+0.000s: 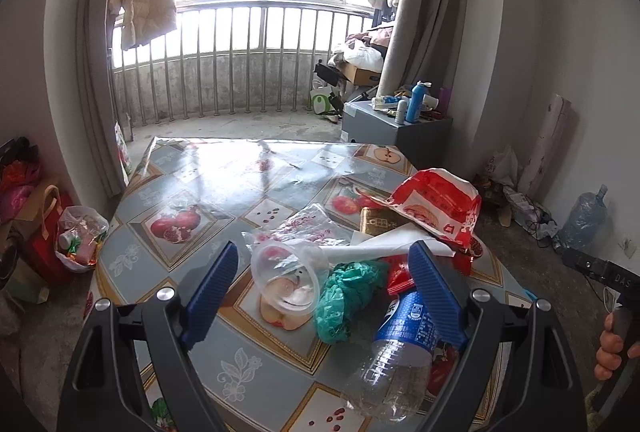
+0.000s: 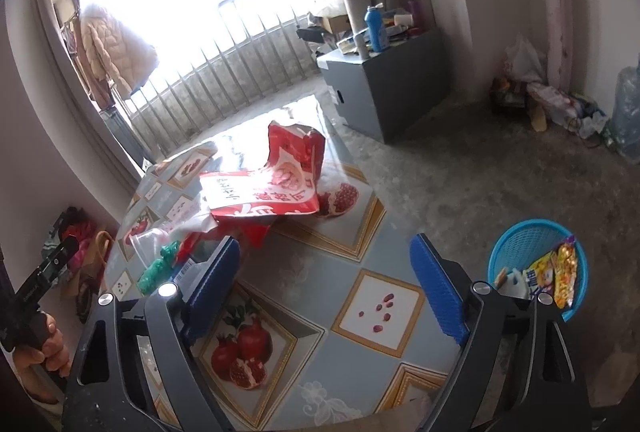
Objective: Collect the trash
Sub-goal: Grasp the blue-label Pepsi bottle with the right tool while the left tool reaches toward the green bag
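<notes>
1. Left wrist view: left tool (image 1: 324, 286) open over the worktop (image 1: 192, 200) with its glossy fruit-patterned cover, blue ribbed fingers (image 1: 212, 288) spread wide, gripping nothing.
2. Between the fingers: clear plastic cup (image 1: 286, 278) lying on its side, crumpled green plastic bag (image 1: 344, 296) just beside it to the right.
3. Touching the right finger from below: crushed clear plastic bottle with blue label (image 1: 400, 352), lying near the worktop's front edge.
4. Farther back: large red-and-white printed snack bag (image 1: 436, 204), standing open; under it a white paper sheet (image 1: 384, 246) and a small gold box (image 1: 378, 220); clear printed wrapper (image 1: 308, 224) to the left.
5. Right edge of the same view: a hand (image 1: 614, 348) round a black handle.
6. Right wrist view: right tool (image 2: 326, 290) also open, empty, over a bare patch of worktop printed with pomegranates.
7. Beyond its left finger: the red-and-white bag, the green bag and the cup, all clustered, well apart from the right finger.
8. On the floor to the right, beside the worktop: round blue plastic mesh basket (image 2: 520, 244) holding a yellow snack wrapper (image 2: 558, 274) and other packets.
9. Lower left: the other hand (image 2: 48, 348) on its handle.
</notes>
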The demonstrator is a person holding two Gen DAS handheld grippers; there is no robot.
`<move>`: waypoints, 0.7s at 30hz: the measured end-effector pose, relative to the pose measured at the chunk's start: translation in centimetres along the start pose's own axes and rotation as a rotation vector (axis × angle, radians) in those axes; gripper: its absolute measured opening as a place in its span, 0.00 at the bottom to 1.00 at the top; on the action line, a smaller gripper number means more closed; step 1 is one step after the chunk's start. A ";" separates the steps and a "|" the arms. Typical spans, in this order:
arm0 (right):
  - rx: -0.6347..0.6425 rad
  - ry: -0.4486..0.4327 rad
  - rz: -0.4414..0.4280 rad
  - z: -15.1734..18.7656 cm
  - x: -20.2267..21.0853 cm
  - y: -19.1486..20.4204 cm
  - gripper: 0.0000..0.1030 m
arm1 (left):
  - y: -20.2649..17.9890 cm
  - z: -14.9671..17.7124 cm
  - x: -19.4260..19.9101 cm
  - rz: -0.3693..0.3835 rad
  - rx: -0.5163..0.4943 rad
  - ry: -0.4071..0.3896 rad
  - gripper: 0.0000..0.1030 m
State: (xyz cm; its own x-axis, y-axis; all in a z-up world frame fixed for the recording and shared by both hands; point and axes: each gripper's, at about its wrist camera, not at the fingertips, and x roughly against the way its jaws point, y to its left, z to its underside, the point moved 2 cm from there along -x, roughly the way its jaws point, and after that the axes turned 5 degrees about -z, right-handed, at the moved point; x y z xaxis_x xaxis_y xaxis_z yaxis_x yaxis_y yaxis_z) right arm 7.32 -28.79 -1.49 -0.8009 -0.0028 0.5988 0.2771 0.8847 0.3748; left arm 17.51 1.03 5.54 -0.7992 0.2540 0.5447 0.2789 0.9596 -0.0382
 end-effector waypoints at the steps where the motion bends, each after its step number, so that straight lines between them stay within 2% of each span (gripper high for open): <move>1: -0.006 0.005 -0.005 -0.2 -0.4 -0.1 0.77 | -0.4 -0.2 -0.3 0.017 -0.010 -0.010 0.82; 7: -0.006 0.012 -0.012 -1.6 -1.6 -0.7 0.73 | -3.2 -0.9 -1.9 0.076 -0.102 -0.045 0.82; 11: -0.009 0.018 -0.008 -2.2 -2.3 -1.5 0.68 | -3.9 -0.6 -3.1 0.065 -0.147 -0.047 0.79; 16: -0.040 0.041 -0.025 -2.2 -3.2 -2.4 0.65 | -2.7 0.0 -4.2 0.064 -0.099 -0.010 0.73; 21: -0.056 0.106 -0.074 -0.7 -3.9 -1.9 0.60 | -1.0 1.3 -3.8 0.054 -0.054 0.037 0.62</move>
State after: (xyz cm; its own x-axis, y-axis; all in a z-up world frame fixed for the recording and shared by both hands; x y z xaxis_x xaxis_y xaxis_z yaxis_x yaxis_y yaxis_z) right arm 10.26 -30.79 -4.00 -0.7602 -0.1190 0.6387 0.2513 0.8527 0.4580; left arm 19.60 -0.76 2.39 -0.7624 0.2993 0.5737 0.3502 0.9364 -0.0232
